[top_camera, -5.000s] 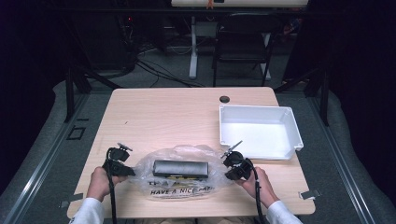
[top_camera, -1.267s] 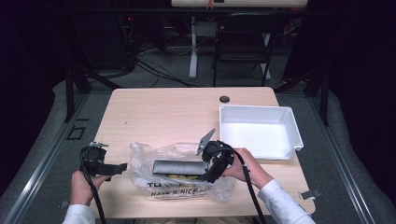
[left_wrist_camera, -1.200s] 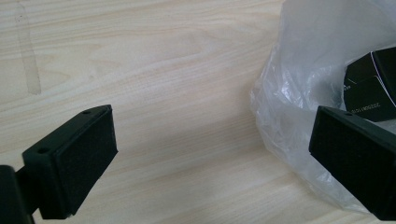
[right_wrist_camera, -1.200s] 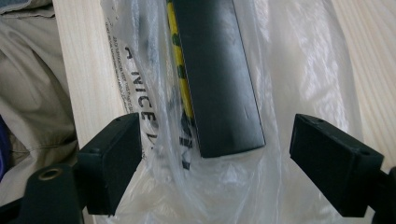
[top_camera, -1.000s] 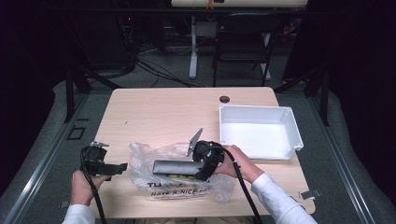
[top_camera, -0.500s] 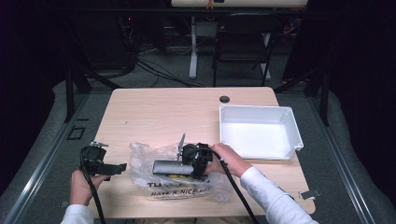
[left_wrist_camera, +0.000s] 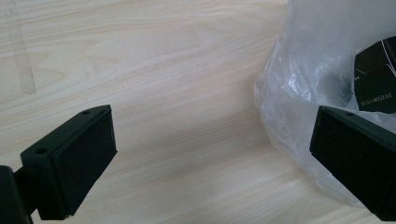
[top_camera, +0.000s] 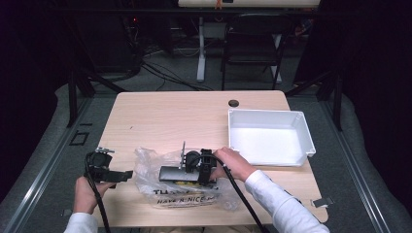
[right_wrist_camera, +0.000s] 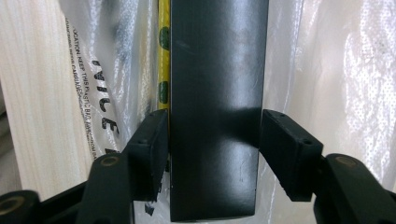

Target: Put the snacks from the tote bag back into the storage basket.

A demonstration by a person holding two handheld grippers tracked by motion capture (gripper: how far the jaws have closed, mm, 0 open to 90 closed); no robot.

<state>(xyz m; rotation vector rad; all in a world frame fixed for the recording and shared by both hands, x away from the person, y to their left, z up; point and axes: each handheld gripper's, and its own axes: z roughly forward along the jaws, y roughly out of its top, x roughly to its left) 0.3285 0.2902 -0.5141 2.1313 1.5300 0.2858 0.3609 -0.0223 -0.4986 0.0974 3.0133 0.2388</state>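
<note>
A lab or recording studio is suggested rather than a home. A single pale wooden worktop is set in a dark room, lit from above while the surroundings are left almost black. Grey carpet is seen on the floor around it, with bits of tape stuck down near the corners. Behind the worktop, loose black cables are spread across the floor beside a white desk leg, and a black folding chair is placed there. Dark metal frame struts are seen at both sides. A round cable hole is cut into the worktop's far edge.
</note>
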